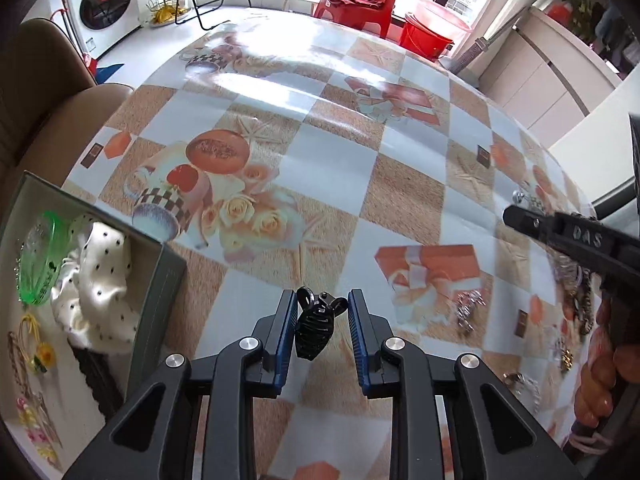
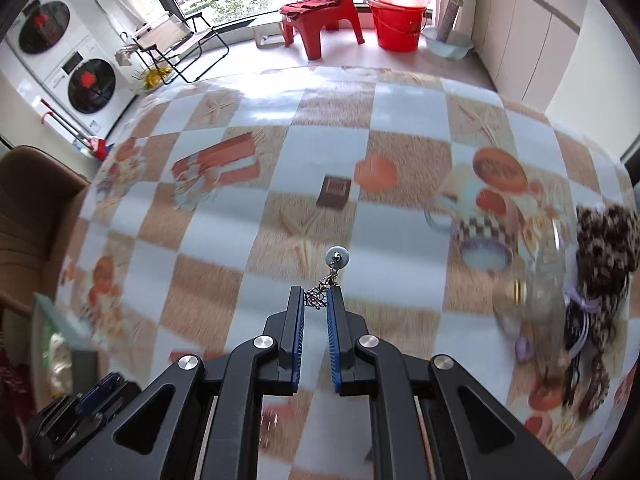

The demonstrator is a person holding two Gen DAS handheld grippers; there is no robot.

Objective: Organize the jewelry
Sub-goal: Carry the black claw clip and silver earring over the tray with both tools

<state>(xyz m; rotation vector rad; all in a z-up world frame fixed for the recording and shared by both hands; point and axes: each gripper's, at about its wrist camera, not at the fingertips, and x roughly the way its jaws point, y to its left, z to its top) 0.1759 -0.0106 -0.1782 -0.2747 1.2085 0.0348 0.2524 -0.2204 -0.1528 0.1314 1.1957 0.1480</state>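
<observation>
In the left wrist view my left gripper (image 1: 322, 304) is open, with a black claw hair clip (image 1: 314, 326) between its fingers, touching the left pad. A grey-green box (image 1: 160, 280) at the left holds a green clip (image 1: 42, 258), a white dotted scrunchie (image 1: 100, 280) and small hair ties. My right gripper (image 2: 316, 300) is shut on a silver chain earring (image 2: 324, 292) with a round end disc (image 2: 338, 257), held above the table. It also shows at the right of the left wrist view (image 1: 520, 216).
The table has a checkered printed cloth (image 1: 320, 160). Loose silver jewelry (image 1: 468, 308) lies right of the left gripper. A leopard scrunchie (image 2: 604, 248) and other hair pieces lie at the right. A brown sofa (image 1: 40, 92) stands left of the table.
</observation>
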